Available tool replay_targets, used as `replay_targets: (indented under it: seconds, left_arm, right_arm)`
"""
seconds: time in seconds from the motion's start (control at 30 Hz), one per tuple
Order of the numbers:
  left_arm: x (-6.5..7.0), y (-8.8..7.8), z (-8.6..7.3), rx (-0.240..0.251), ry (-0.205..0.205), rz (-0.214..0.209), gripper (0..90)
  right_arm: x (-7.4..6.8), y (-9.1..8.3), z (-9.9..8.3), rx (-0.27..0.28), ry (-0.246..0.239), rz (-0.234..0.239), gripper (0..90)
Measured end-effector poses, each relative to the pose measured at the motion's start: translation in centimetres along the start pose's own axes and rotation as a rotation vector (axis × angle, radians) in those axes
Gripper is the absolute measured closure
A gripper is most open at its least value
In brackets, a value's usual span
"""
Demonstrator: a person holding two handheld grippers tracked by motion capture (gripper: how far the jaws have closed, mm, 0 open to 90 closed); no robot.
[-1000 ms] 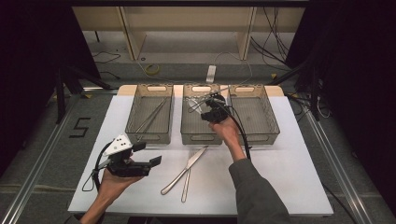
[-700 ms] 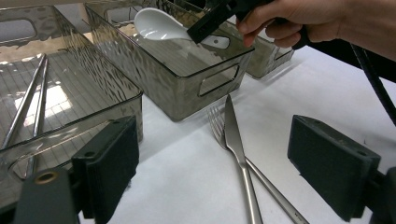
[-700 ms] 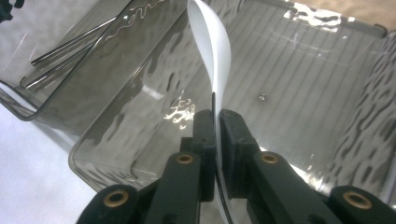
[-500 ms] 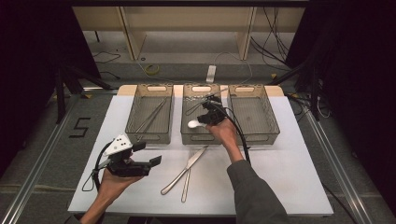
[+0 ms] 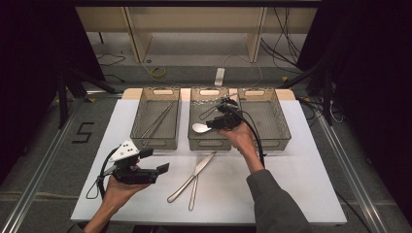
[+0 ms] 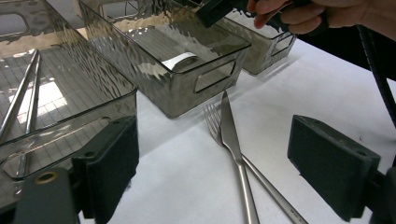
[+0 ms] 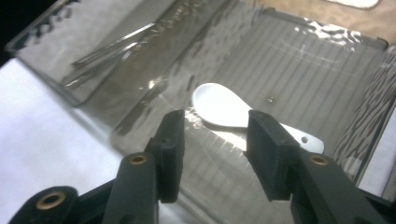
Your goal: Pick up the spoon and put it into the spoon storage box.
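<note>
Item: our right tongs [image 7: 212,154], jaws just spreading, above white spoon [image 7: 224,108] in middle tray [image 5: 210,141]; left tongs [image 6: 231,175] spread, empty.

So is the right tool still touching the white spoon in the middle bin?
Apart. In the right gripper view the right tool has just been opening, nothing between its jaws, while the white spoon lies beyond them on the middle bin floor.

1. We hold our black right gripper [image 5: 219,118] forward on an outstretched arm, its fingers [image 7: 266,154] having just been opening, nothing between them.
2. Our white-topped black left gripper [image 5: 145,167] rests near us, fingers [image 6: 109,168] wide apart.
</note>
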State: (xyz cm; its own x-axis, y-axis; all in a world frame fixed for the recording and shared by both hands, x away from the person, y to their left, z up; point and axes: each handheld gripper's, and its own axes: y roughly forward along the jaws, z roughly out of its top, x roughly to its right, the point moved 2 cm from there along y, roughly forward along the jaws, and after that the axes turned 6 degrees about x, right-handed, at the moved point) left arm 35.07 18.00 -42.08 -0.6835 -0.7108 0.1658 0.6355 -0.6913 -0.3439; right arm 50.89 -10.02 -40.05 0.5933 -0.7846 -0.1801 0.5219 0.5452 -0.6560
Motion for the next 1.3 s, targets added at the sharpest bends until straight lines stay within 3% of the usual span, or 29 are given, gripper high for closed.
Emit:
replay_targets:
  seconds: [0.2,0.47,1.07,1.3]
  left_arm:
    - [0.3,0.4,-0.1,-0.037,0.004,-0.024,16.1]
    - [1.1,1.3,-0.4,-0.116,0.017,-0.045,16.4]
    - [2.1,3.0,-1.2,-0.284,0.032,-0.070,17.3]
    - [2.3,3.3,-1.3,-0.331,0.037,-0.077,18.0]
  right_arm:
    - [-0.8,-2.2,-1.2,0.036,-0.044,0.036,46.2]
    - [-1.7,-5.1,-3.6,0.092,-0.088,0.070,40.1]
    - [-2.0,-8.8,-8.9,0.232,-0.076,0.128,37.4]
    - [-1.9,-10.0,-11.1,0.240,-0.073,0.132,36.5]
